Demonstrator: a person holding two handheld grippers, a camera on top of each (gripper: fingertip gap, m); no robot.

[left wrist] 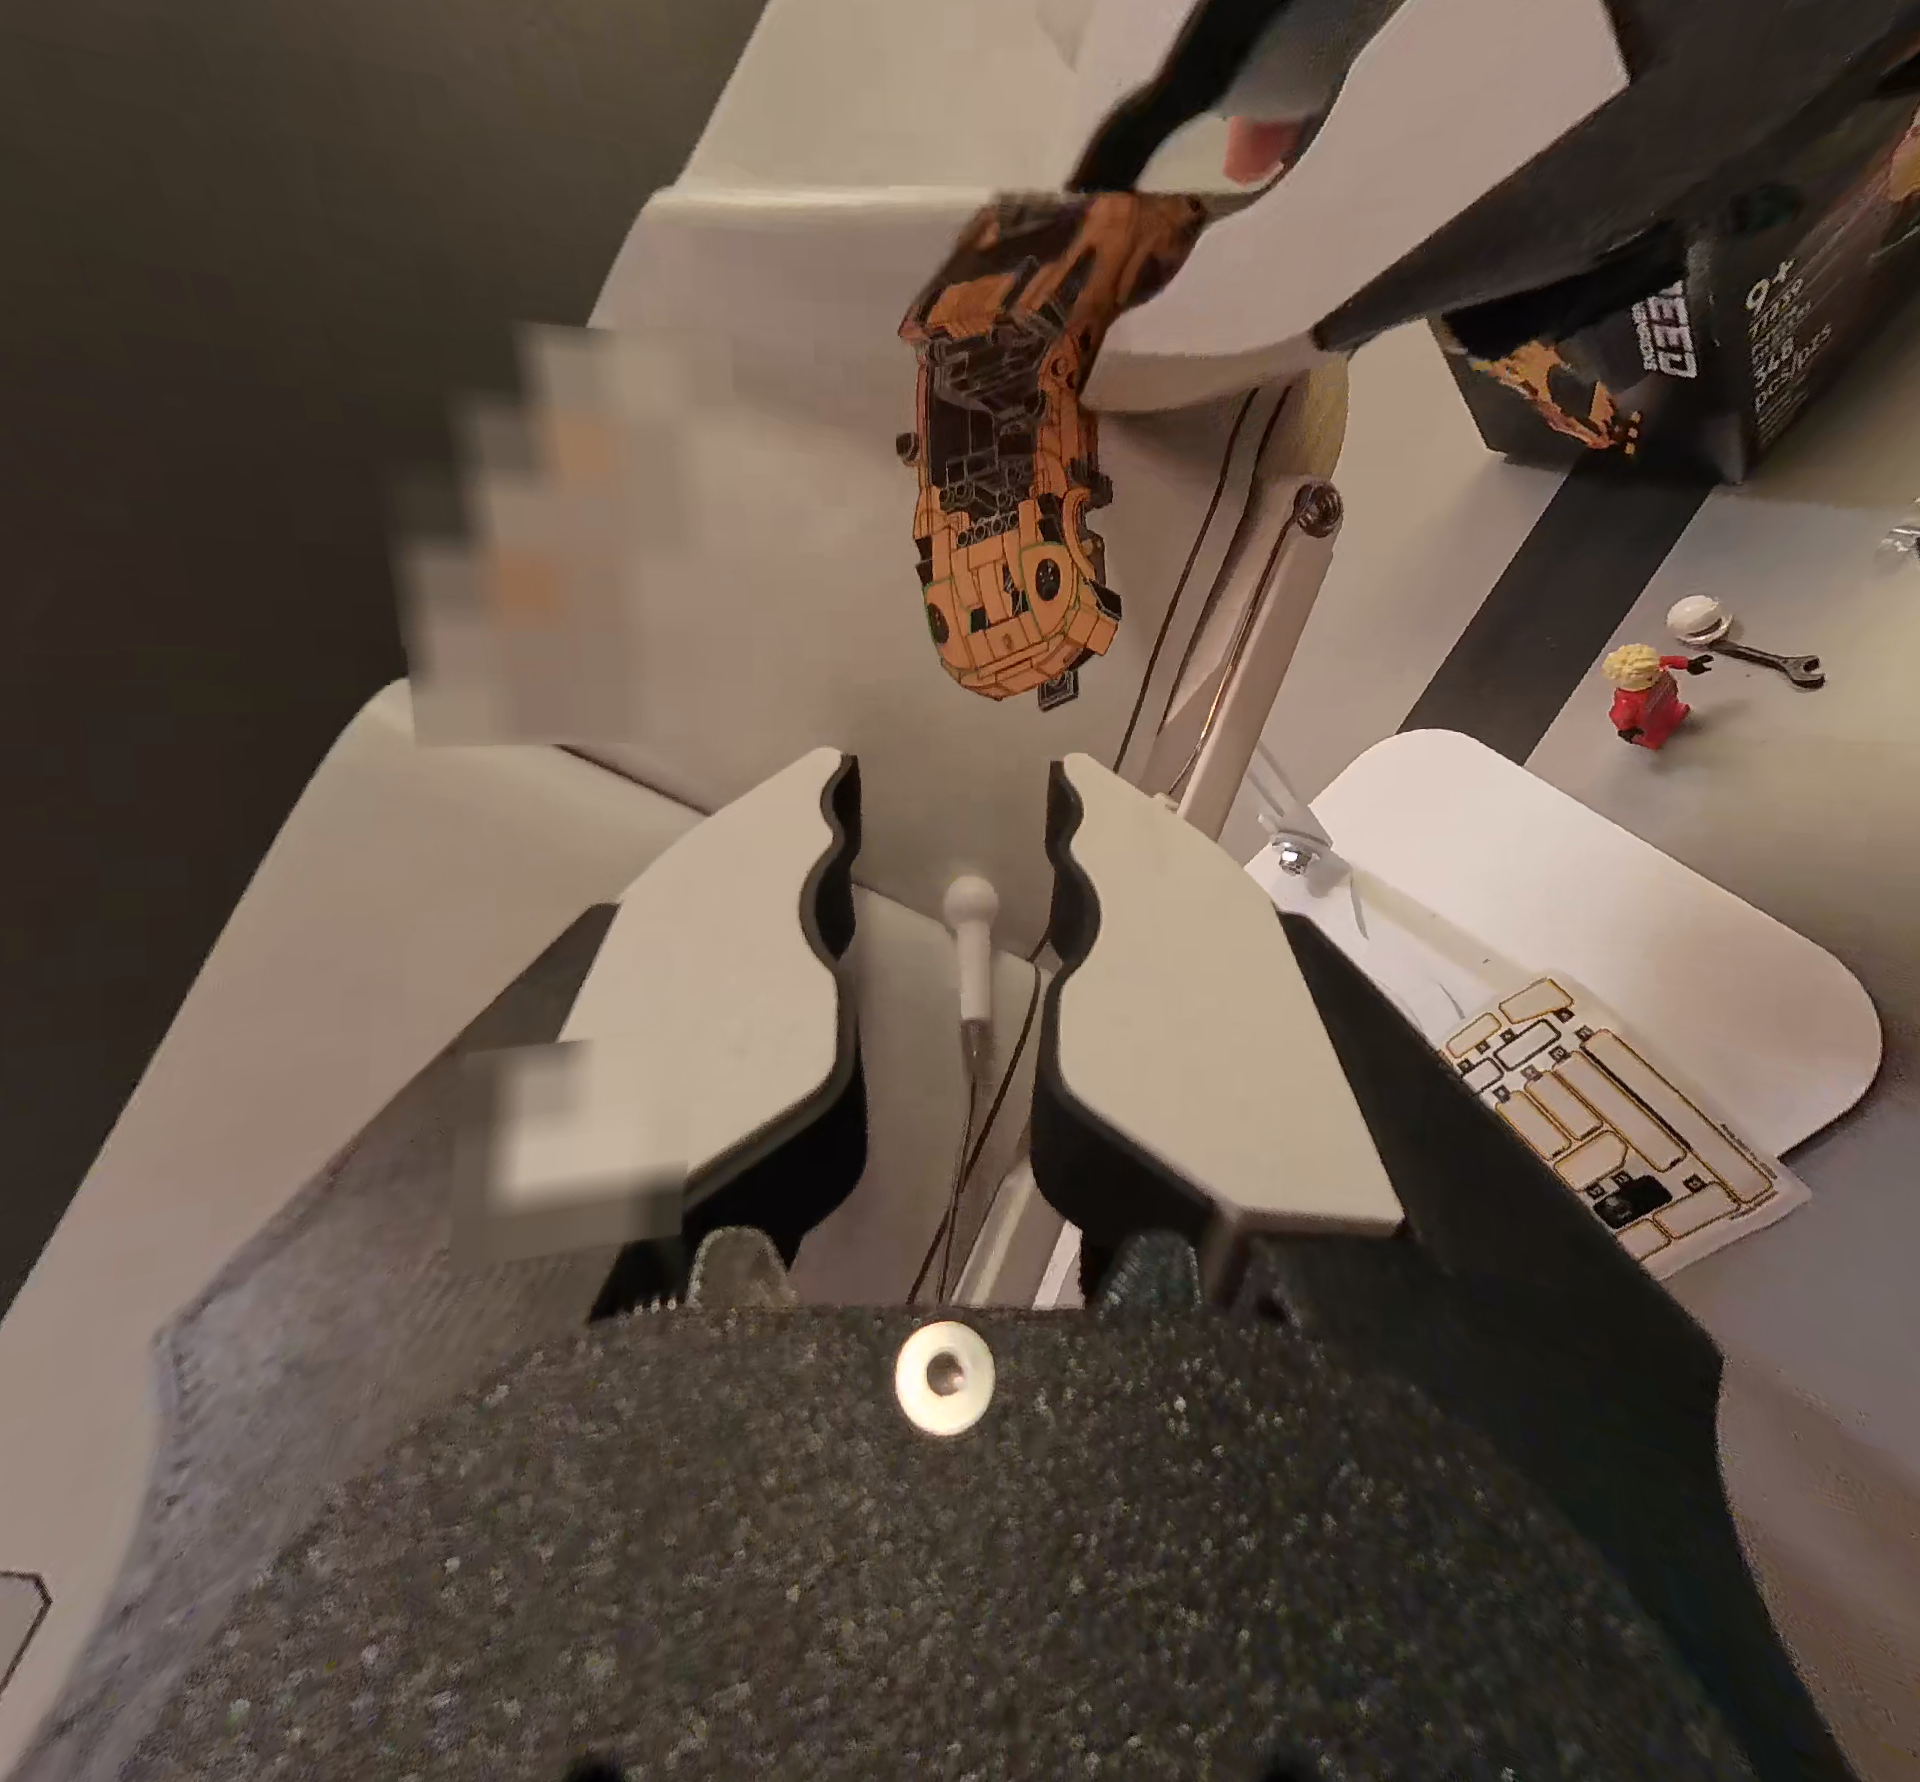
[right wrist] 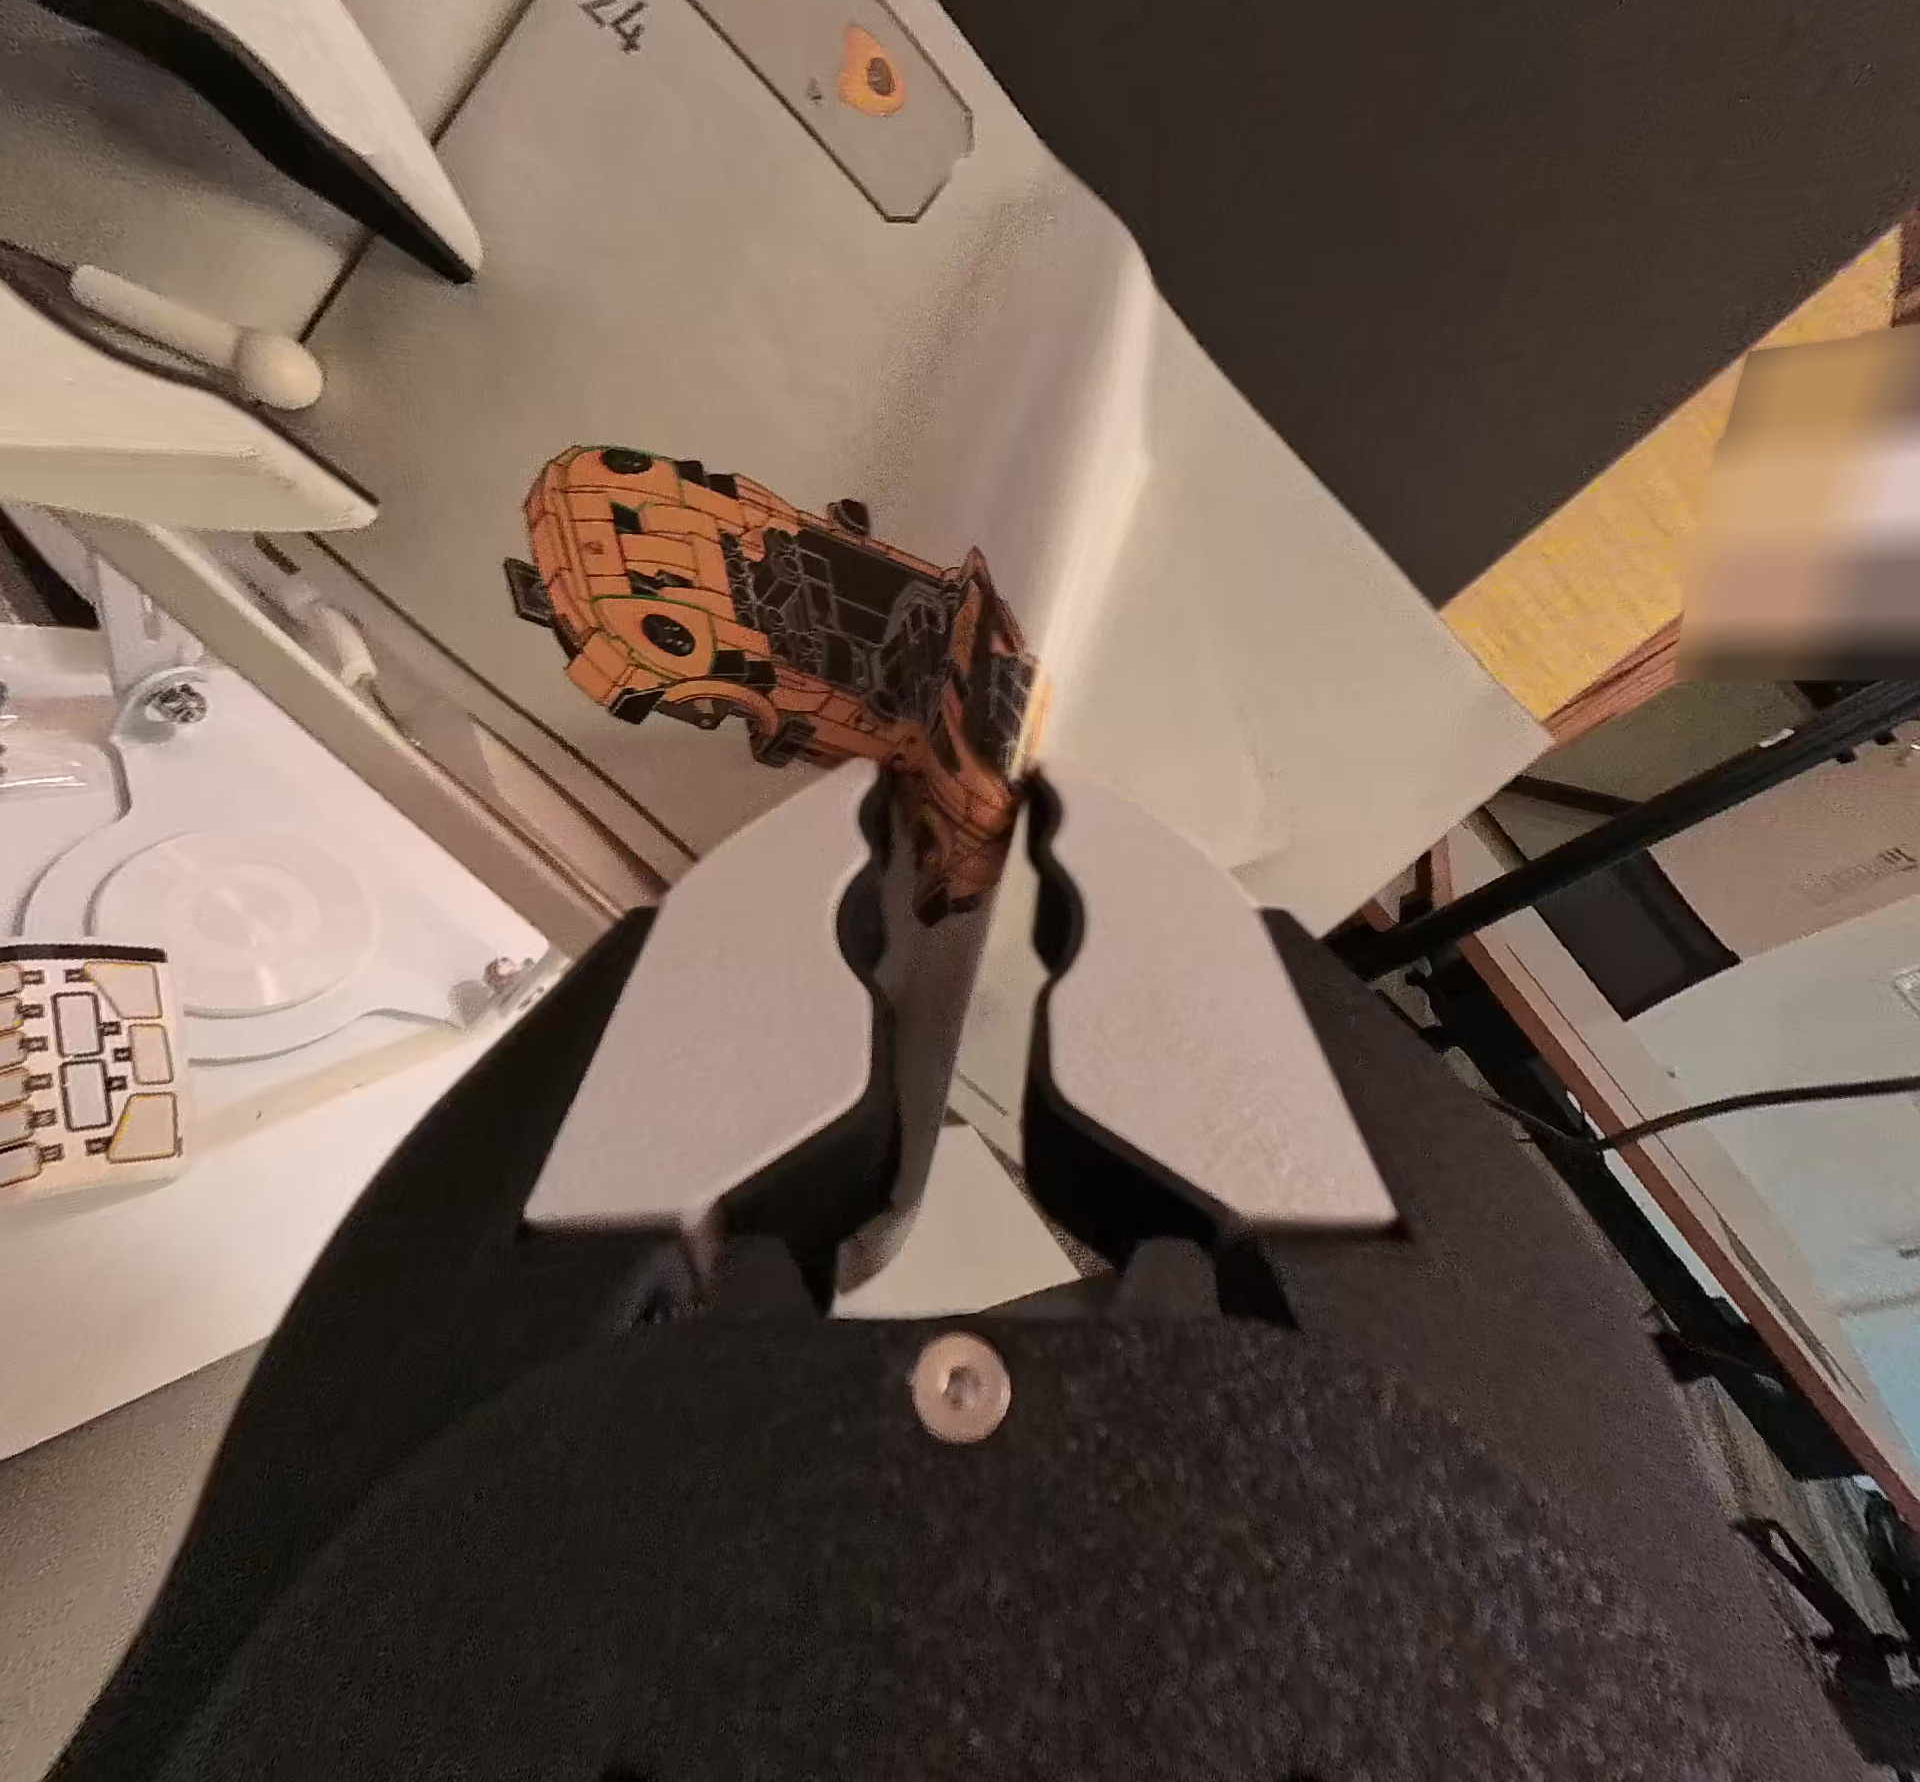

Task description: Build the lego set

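The instruction booklet [left wrist: 810,444] stands open on a white stand, with an orange car picture [left wrist: 997,506] on the lifted page. My right gripper [right wrist: 945,787] is shut on the edge of that page [right wrist: 831,330], which curls up between its jaws. It also shows in the left wrist view [left wrist: 1132,205] at the top right, holding the page. My left gripper [left wrist: 951,776] is open and empty, just in front of the booklet, with a white peg [left wrist: 971,901] of the stand showing between its fingers. It also shows at the top left of the right wrist view [right wrist: 395,382].
On the grey table at right lie a red minifigure with yellow hair [left wrist: 1647,693], a white helmet [left wrist: 1699,615] and a small wrench [left wrist: 1766,660]. A sticker sheet [left wrist: 1600,1119] lies on the stand's white base [left wrist: 1558,849]. The black set box [left wrist: 1714,330] stands behind. The red minifigure with yellow hair [left wrist: 1647,693] is about equally far from each gripper, around 20 centimetres.
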